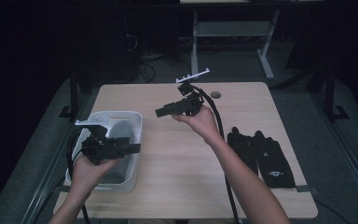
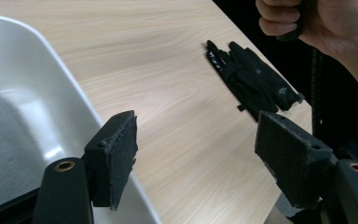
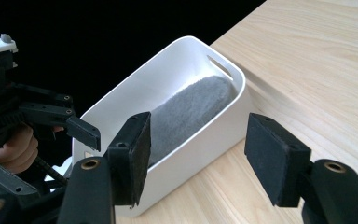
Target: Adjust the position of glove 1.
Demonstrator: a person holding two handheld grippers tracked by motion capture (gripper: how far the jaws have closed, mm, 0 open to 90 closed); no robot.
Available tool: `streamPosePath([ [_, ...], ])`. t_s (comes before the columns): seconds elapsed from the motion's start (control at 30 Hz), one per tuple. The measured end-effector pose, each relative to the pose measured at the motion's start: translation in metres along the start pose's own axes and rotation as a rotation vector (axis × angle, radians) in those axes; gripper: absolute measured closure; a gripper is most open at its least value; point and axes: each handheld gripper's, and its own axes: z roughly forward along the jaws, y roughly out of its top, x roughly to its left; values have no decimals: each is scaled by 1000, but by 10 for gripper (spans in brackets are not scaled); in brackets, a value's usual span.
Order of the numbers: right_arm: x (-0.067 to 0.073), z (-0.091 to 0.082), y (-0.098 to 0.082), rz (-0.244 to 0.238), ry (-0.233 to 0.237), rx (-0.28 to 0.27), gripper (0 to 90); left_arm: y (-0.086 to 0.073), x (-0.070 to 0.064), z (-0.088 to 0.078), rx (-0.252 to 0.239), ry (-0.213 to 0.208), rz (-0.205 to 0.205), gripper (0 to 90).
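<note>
While both tools are held aloft with jaws apart and empty, left tool [image 1: 133, 148] is kept over bin [image 1: 133, 122] at 9 o'clock; gloves [image 1: 261, 156] lie at 3 o'clock, right tool [image 1: 161, 112] above table [image 1: 177, 154] likely between grasps.

Glossy white plastic bin [image 3: 186, 140] — grey felt-like lining [image 3: 191, 109], matt wood-grain table [image 1: 177, 163], black cloth gloves [image 2: 254, 79]
</note>
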Motion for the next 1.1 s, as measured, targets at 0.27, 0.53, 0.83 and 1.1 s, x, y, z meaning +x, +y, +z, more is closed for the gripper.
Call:
streamPosePath([
  [0.27, -7, -26, -9, 12, -22, -17, 398, 7, -12, 13, 13, -25, 24, 290],
  [0.53, -10, -47, -16, 11, -42, -27, 396, 12, -24, 25, 16, -45, 43, 288],
  [0.83, -17, -71, -33, 35, -71, -33, 389, 15, -33, 40, 31, -71, 57, 285],
  [1.1, -21, -90, -45, 36, -94, -49, 386, 17, -44, 53, 42, -98, 66, 282],
])
